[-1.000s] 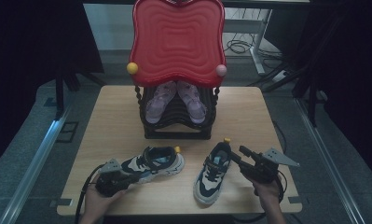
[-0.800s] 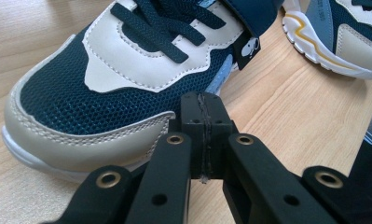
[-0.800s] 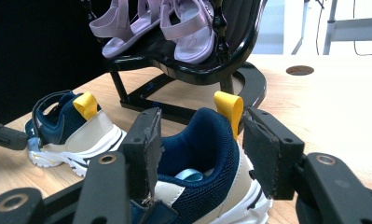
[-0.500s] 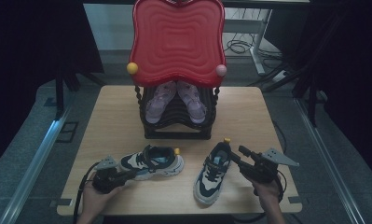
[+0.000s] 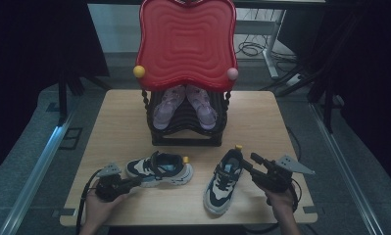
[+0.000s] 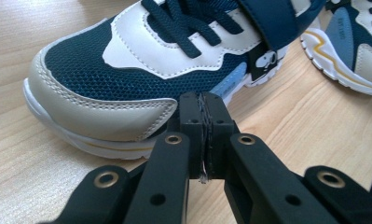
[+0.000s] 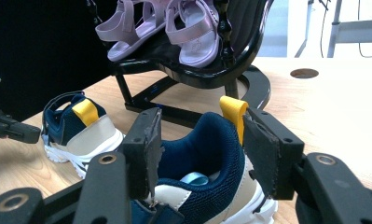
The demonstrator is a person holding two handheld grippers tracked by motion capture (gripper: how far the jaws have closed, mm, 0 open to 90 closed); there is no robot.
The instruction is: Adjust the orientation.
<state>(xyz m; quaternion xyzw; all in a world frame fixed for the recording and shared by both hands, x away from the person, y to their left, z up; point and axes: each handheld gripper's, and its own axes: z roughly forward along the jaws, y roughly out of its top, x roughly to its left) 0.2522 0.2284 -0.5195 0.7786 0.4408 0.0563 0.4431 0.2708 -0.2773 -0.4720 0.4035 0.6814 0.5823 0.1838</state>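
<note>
My right claw [image 7: 197,154] grips the right sneaker's [image 5: 225,180] heel; my left claw [image 6: 203,122], closed empty, sits at six o'clock of the left sneaker [image 6: 141,70] (both off the shoe rack [image 5: 185,134]).

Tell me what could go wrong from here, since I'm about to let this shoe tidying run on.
1. The right tongs straddle the heel of the right sneaker; gripping only that soft collar, the shoe could tilt or slip when lifted.
2. The left tongs are shut empty against the left sneaker toe, so they may just push it.
3. The shoe rack shelf already holds lilac sandals.
</note>
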